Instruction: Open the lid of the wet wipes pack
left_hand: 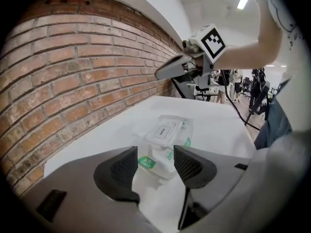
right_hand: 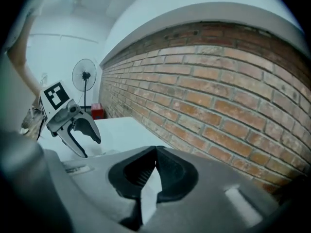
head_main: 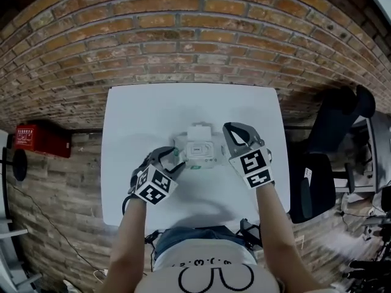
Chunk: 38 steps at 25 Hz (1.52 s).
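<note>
The wet wipes pack (head_main: 199, 149) lies at the middle of the white table (head_main: 134, 121). Its white lid (left_hand: 163, 130) bears a small label, and I cannot tell whether the lid is open or shut. A white flap (head_main: 200, 130) shows at the pack's far side. My left gripper (head_main: 174, 159) is at the pack's left end. In the left gripper view its jaws (left_hand: 154, 166) hold the crinkled near end of the pack (left_hand: 167, 147) between the pads. My right gripper (head_main: 228, 127) hovers to the right of the pack, clear of it, shut with nothing in it (right_hand: 155, 154).
A brick wall (head_main: 183, 35) runs along the table's far edge. A red box (head_main: 41, 140) sits low at the left. A black office chair (head_main: 333, 157) stands right of the table. A standing fan (right_hand: 85, 74) is in the far corner.
</note>
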### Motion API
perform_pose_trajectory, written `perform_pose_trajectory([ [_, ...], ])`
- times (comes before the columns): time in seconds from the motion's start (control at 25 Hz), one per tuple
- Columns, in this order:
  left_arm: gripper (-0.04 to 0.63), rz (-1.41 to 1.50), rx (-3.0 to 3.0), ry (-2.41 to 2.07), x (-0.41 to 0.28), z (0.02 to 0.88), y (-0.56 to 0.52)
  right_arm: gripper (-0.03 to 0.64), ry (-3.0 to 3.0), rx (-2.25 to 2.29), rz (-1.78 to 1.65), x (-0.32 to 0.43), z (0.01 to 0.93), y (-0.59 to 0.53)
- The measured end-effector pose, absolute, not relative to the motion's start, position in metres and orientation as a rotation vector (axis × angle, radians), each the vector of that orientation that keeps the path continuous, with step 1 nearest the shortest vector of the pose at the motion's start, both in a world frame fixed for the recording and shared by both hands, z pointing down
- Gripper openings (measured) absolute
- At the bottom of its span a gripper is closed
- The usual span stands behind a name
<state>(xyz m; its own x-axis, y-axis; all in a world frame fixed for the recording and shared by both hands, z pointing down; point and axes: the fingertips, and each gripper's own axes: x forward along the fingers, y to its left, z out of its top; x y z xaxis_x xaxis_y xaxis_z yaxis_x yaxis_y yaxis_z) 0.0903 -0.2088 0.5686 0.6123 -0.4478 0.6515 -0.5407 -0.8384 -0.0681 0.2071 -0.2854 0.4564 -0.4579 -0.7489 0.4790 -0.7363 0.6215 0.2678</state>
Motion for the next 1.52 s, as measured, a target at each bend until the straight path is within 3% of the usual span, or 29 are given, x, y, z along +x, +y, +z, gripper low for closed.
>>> perform_pose_trajectory([
  [0.4, 0.227, 0.493, 2.622, -1.198, 0.069, 0.48, -0.213, 0.002, -2.379, 1.377, 0.058, 0.231, 0.424, -0.229],
  [0.64, 0.225, 0.363, 2.644, -1.348, 0.06, 0.434, -0.219, 0.002, -2.445, 1.381, 0.026, 0.23, 0.402, -0.22],
  [0.72, -0.002, 0.265, 2.614, -1.475, 0.051, 0.41, -0.224, 0.002, -2.456, 1.382, -0.006, 0.229, 0.394, -0.217],
  [0.96, -0.002, 0.093, 2.61, -1.665, 0.048, 0.353, -0.219, 0.002, -2.484, 1.428, -0.077, 0.238, 0.364, -0.205],
  [1.52, -0.002, 0.036, 2.681, -1.83, 0.072, 0.302, -0.178, 0.002, -2.56, 1.493, -0.14, 0.258, 0.32, -0.178],
])
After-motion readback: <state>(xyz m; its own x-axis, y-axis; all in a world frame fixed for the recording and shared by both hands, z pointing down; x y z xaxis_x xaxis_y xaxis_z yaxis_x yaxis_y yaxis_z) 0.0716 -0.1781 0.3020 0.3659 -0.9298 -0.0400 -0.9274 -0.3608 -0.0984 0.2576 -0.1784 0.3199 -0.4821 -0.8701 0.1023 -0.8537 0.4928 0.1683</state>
